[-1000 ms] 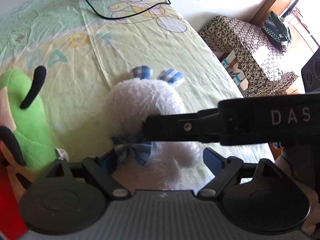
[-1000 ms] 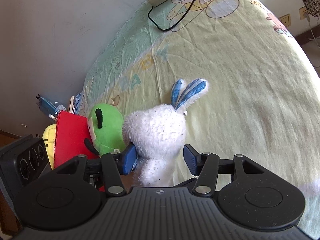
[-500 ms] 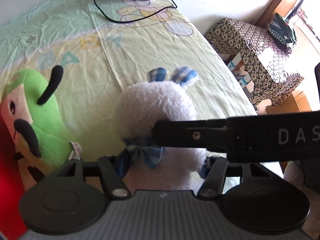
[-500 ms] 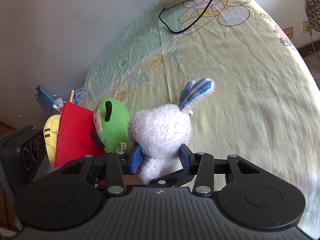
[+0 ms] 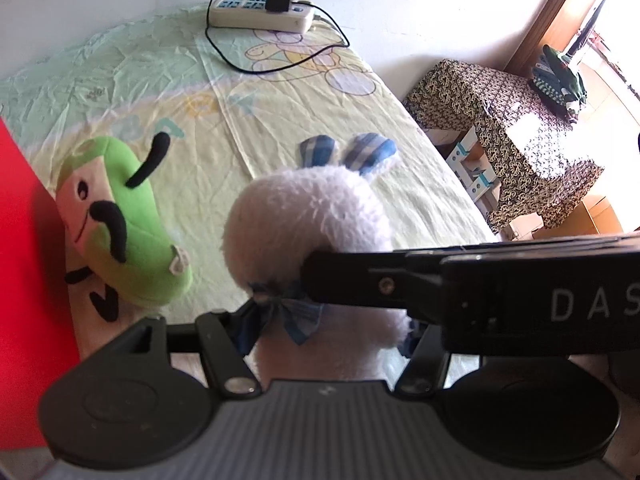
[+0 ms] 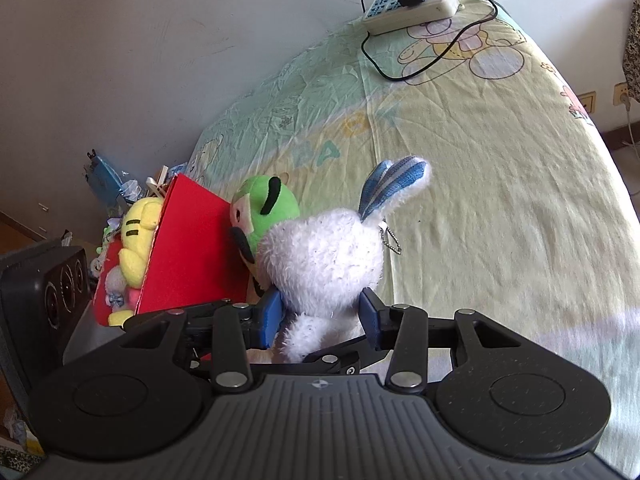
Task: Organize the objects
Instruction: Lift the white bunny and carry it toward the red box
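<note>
Left gripper [image 5: 326, 332] and right gripper [image 6: 320, 320] both clench the white rabbit [image 6: 320, 264]. Green toy [image 5: 128, 224] lies beside it on the bed [image 6: 500, 184]; red box [image 6: 188, 256] adjoins.

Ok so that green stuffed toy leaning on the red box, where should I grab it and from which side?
Probably around the plump middle of the green toy, coming down from above with the fingers across its narrow width. It lies tilted against the red box, so that flank is blocked; its thin black antenna would likely slip. Both grippers are busy with the white bunny for now.
</note>
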Action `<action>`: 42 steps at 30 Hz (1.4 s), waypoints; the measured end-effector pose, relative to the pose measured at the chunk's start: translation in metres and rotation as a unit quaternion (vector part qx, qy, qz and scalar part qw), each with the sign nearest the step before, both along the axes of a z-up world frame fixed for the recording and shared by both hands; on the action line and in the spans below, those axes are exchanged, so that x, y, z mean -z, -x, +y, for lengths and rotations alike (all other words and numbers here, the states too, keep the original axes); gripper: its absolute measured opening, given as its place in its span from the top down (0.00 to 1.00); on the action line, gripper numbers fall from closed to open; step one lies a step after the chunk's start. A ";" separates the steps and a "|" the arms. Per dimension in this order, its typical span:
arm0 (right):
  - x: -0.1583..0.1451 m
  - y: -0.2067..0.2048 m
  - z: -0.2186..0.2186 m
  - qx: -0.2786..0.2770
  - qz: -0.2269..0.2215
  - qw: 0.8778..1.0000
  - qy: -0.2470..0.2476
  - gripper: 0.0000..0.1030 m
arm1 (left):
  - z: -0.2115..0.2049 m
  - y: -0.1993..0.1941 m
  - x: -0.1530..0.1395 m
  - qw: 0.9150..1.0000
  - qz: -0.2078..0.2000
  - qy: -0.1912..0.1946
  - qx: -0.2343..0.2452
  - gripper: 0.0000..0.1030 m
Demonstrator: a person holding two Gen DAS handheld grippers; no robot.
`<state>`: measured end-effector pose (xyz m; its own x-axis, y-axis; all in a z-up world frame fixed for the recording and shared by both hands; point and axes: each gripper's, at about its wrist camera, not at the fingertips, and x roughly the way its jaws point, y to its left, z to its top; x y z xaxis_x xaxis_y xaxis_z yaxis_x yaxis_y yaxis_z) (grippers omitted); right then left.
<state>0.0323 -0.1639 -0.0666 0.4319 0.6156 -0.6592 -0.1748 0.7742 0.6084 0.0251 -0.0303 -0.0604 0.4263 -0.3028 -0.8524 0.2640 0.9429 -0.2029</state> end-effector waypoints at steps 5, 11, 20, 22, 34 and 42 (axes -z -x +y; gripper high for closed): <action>-0.012 0.013 0.011 -0.020 -0.023 1.000 0.007 0.56 | 0.008 0.016 -0.010 1.000 -0.015 0.000 -0.011 0.38; -0.024 0.025 0.027 -0.048 -0.045 0.998 0.011 0.56 | 0.019 0.035 -0.020 0.999 -0.033 -0.002 -0.033 0.39; -0.040 0.039 0.051 -0.079 -0.068 0.995 -0.006 0.56 | 0.038 0.066 -0.036 0.995 -0.070 -0.034 -0.067 0.39; -0.049 0.044 0.058 -0.081 -0.082 0.993 -0.006 0.56 | 0.045 0.068 -0.044 0.994 -0.077 -0.030 -0.071 0.39; -0.094 0.047 0.118 -0.085 -0.142 0.986 -0.034 0.57 | 0.113 0.090 -0.100 0.985 -0.156 -0.024 -0.074 0.38; -0.099 0.050 0.171 -0.097 -0.154 0.983 -0.035 0.57 | 0.174 0.103 -0.105 0.982 -0.167 -0.011 -0.091 0.38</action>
